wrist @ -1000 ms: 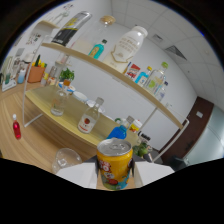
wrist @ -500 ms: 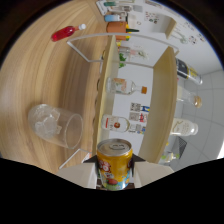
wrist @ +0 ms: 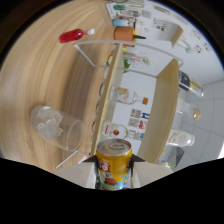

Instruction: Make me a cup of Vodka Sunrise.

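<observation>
Tilting hard over a wooden counter (wrist: pixel 47 75) with a two-tier shelf (wrist: pixel 165 107) of bottles. Gripping a yellow can (wrist: pixel 114 162), jaws clamped on both sides. Tipping toward the glass (wrist: pixel 57 129) with ice beside the fingers. Probably mid-pour, juice going in; no liquid showing yet.

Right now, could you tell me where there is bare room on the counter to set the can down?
The can is gripped in the jaws. Bare wooden counter lies between the ice-filled glass and the red bottle, away from the shelf. The two-tier shelf is crowded with bottles.
</observation>
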